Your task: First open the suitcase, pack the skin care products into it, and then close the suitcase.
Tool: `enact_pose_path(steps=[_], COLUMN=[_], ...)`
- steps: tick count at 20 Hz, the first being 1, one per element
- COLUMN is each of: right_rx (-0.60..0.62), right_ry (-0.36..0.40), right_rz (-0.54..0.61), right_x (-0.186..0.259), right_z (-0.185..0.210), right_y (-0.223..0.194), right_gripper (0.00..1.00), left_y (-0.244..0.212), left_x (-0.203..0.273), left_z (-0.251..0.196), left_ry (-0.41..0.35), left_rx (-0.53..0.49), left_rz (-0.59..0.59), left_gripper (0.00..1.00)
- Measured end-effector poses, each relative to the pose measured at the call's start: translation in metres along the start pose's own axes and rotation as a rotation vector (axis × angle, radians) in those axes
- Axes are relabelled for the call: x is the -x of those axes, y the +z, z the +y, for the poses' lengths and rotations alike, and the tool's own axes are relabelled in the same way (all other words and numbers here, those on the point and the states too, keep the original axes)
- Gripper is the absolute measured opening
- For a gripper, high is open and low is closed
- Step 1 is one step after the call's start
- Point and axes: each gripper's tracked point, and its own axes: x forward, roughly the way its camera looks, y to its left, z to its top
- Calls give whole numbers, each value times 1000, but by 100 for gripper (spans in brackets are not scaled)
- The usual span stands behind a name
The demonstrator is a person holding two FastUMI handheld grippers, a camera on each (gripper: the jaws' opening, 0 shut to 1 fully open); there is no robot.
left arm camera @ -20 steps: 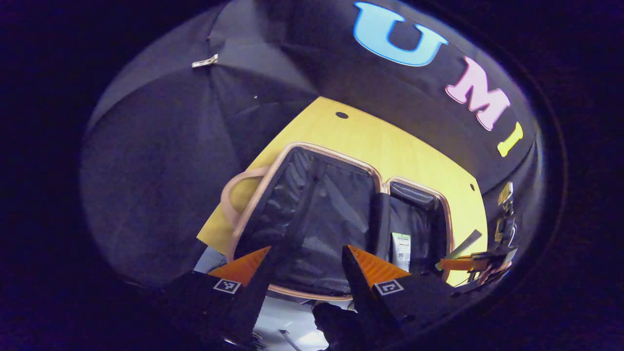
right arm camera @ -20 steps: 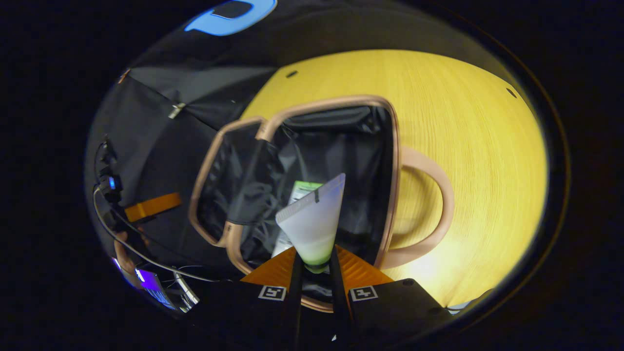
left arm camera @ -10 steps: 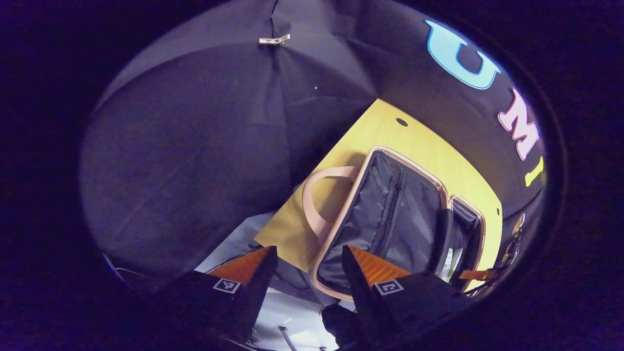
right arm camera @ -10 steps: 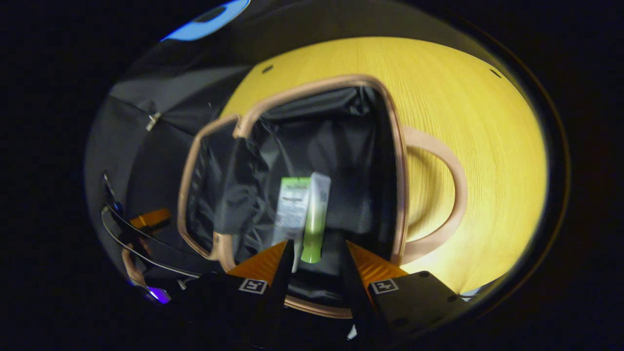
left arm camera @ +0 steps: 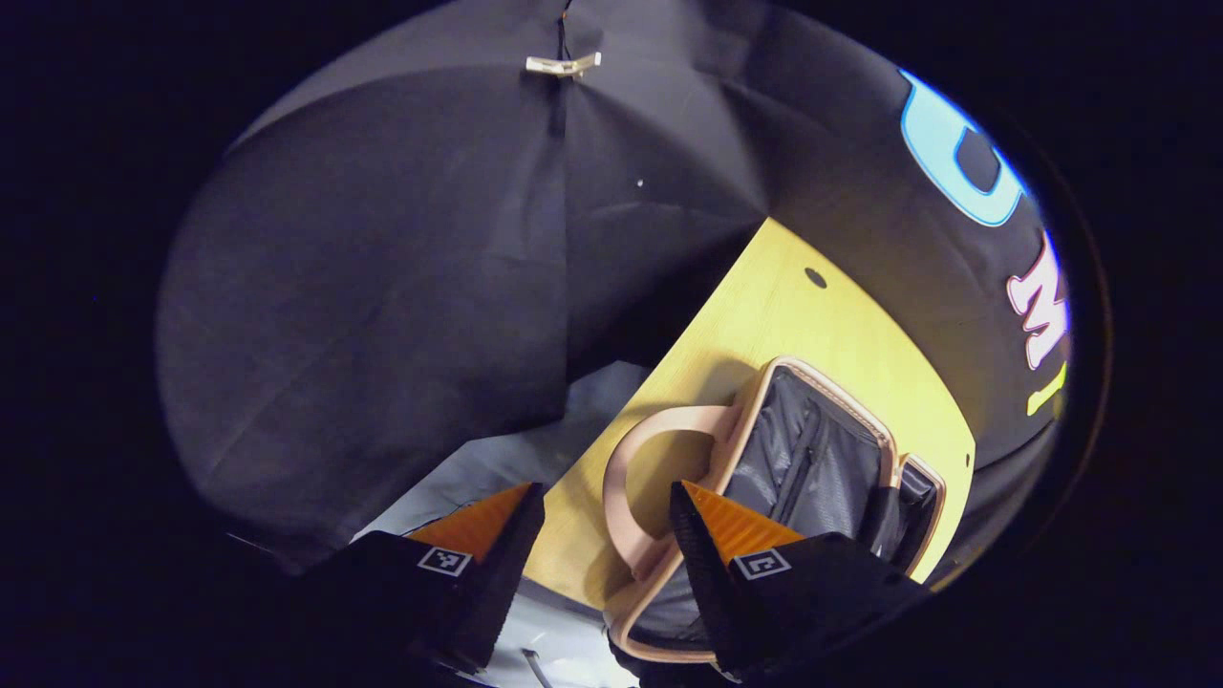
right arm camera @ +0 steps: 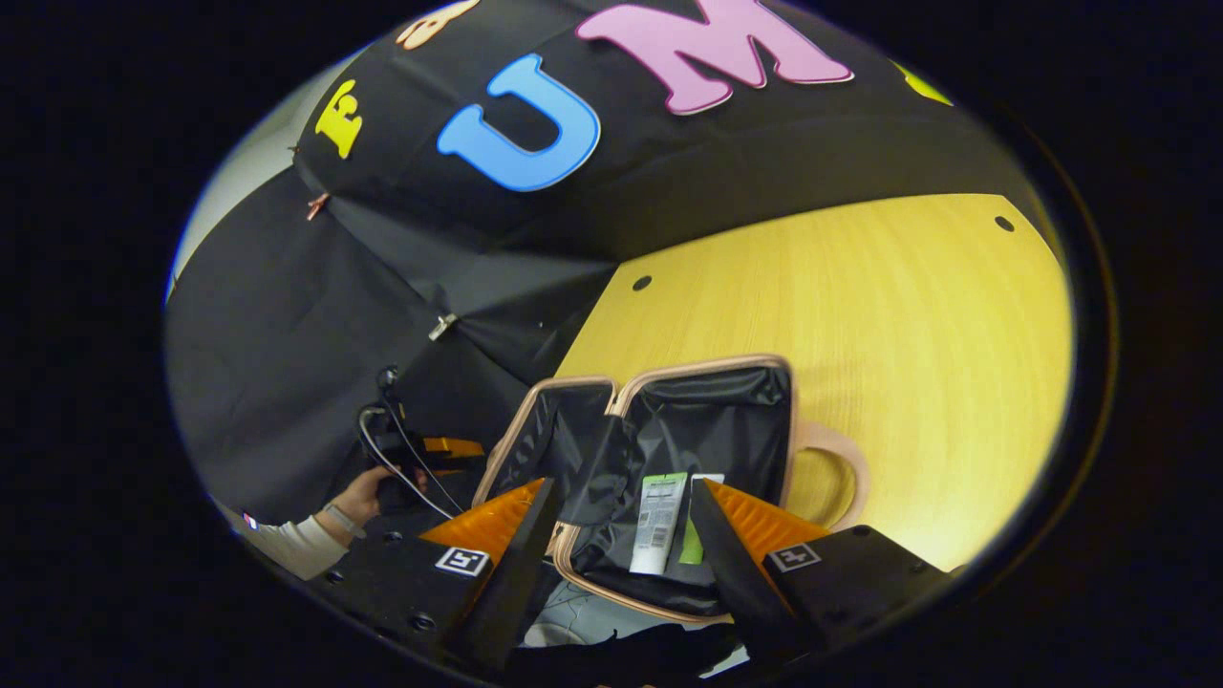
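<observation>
The suitcase (right arm camera: 707, 430) lies open on the yellow table (right arm camera: 860, 334), both black-lined halves up, its beige handle (right arm camera: 841, 478) pointing right. Two tubes rest side by side in the right half: a white one with a green end (right arm camera: 657, 521) and a green one (right arm camera: 692, 547) partly behind a finger. My right gripper (right arm camera: 621, 545) hovers above the near rim, open and holding nothing. In the left gripper view the suitcase (left arm camera: 812, 468) sits low right, its handle (left arm camera: 621, 478) between the fingers of my open left gripper (left arm camera: 602, 535).
A hand with a white sleeve (right arm camera: 354, 497) holds the left gripper (right arm camera: 444, 446) beyond the suitcase's left side, with cables trailing. The table edge (left arm camera: 611, 420) runs beside the handle, pale floor (left arm camera: 497, 459) below it. Black cloth walls enclose the booth.
The right gripper opened and let go of the green tube, which now lies beside the white one, then pulled back and tilted up. The left gripper swung away towards the handle side.
</observation>
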Motion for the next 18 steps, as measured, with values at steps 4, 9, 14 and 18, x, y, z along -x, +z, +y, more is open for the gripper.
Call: enact_pose_path(steps=[4, 9, 14, 18], right_rx=[-60, -94, -32, -26], right_ry=[-100, -157, -155, -102], right_rz=[-72, -165, -211, -230], right_x=[26, 66, 101, 121], right_z=[-44, -71, -81, -76], right_y=[17, 20, 27, 43], right_gripper=[89, 89, 89, 89], left_y=[-4, -2, 17, 40], left_x=[-52, -56, -1, 72], left_z=[9, 12, -25, -57], left_ry=[98, 172, 58, -17], left_rx=[-49, -171, -199, -218], left_rz=[100, 87, -1, -125], left_gripper=[84, 37, 12, 10])
